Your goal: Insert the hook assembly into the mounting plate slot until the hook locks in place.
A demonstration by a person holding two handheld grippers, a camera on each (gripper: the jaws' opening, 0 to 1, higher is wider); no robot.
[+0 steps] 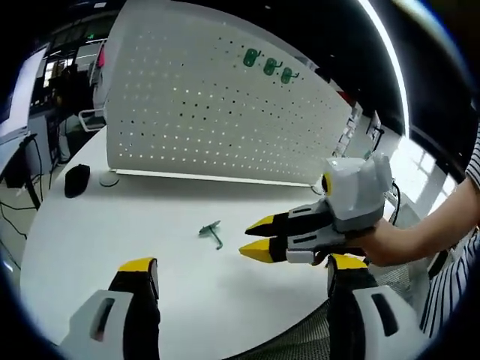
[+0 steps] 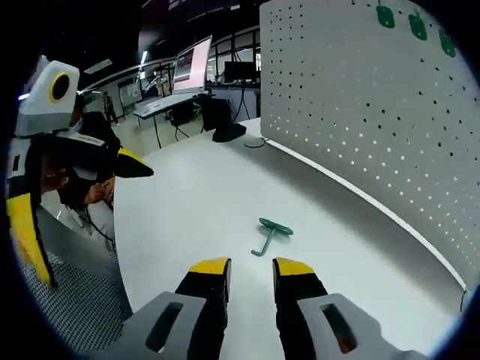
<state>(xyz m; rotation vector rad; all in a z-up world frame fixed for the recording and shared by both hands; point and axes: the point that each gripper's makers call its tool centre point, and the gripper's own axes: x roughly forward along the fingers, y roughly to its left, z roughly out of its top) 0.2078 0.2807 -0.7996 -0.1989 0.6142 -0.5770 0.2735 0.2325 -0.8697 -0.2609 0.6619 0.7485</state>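
One hook (image 1: 212, 233), three on pegboard (image 1: 225, 112)

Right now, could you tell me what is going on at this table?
A person holds a two-jaw gripper in each hand over a white table. A loose green hook lies flat on it, untouched. The right gripper, jaws a little apart and empty, points at the hook from close by; the left gripper is open wide. Three green hooks already hang on the upright white pegboard behind.
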